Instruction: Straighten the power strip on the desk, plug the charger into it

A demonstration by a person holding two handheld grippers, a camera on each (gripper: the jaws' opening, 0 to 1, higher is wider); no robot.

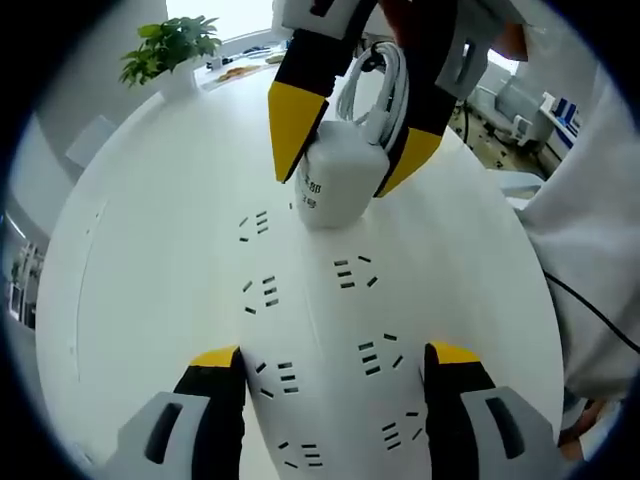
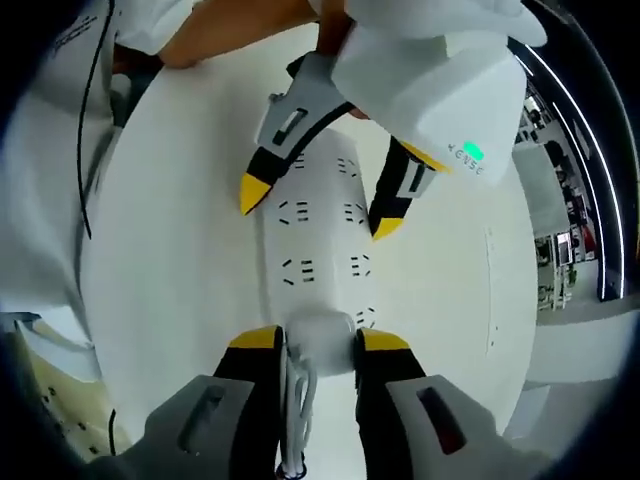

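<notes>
A white power strip (image 1: 325,350) with several rows of sockets lies on the white desk (image 1: 150,230), running away from my left gripper (image 1: 335,355). That gripper stands open, a jaw on each side of the strip. My right gripper (image 1: 355,150) comes in from above, shut on a white charger (image 1: 338,180) with a looped white cable (image 1: 375,85); the charger sits on the strip's far end. In the right gripper view, the charger (image 2: 320,340) sits between the right gripper (image 2: 318,342) jaws over the strip (image 2: 320,240), and the left gripper (image 2: 318,205) straddles the far end.
A potted green plant (image 1: 172,48) stands at the desk's far edge. A person's white sleeve (image 1: 590,240) and a black cable (image 1: 595,310) lie at the right. Office furniture (image 1: 520,110) stands beyond the desk.
</notes>
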